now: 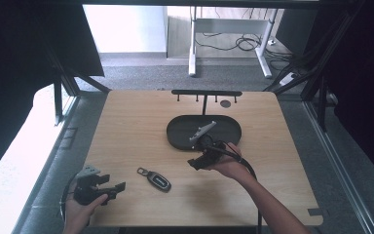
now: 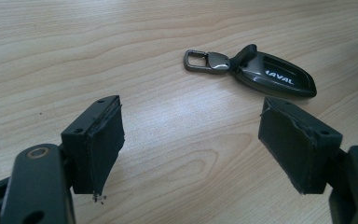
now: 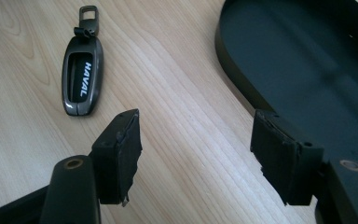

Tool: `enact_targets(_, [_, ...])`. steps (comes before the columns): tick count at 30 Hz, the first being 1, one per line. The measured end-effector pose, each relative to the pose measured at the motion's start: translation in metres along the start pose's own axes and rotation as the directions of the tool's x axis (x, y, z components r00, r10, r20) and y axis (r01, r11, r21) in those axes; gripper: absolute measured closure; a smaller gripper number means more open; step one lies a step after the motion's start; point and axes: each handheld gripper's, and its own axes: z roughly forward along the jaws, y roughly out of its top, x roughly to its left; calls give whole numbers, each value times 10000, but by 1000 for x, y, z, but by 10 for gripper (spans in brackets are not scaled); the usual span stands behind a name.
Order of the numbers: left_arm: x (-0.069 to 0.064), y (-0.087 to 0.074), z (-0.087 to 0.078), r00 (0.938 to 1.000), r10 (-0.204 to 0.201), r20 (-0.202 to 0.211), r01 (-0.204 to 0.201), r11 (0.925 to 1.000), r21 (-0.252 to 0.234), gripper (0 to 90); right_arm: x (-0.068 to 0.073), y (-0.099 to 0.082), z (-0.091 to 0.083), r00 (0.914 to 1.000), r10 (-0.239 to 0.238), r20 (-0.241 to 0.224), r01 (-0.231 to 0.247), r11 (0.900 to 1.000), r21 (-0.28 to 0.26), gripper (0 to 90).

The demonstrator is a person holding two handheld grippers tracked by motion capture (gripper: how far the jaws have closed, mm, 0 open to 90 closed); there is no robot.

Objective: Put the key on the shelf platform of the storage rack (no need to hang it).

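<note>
We see a dark, white-lettered key fob with metal clasp near the light-wood bench's front edge, both tongs gaping, empty.

Your left hand-held black two-jaw gripper has a small grey three-cornered plate on top and a dark cable looping behind it. Seen close in the left gripper view, its jaws are chunky black blocks, and each one wears a flat dark rubber pad with ragged, frayed edges. Small round screws sit in the black arms behind them. Your right hand-held black two-jaw gripper trails a thick black cable along your arm. Its pads look torn at the edges too. Both your forearms are bare, with no sleeves.
</note>
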Motion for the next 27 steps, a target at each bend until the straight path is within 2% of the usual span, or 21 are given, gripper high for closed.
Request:
enact_targets(11, [-1, 0, 0, 10000, 20, 1, -20, 10000, 25, 223, 10, 18, 17, 9994, -287, -181, 292, 9992, 277, 352])
enact_targets(27, [-2, 0, 1, 10000, 42, 52, -42, 10000, 62, 223, 23, 31, 32, 9966, -661, -495, 692, 9955, 641, 354])
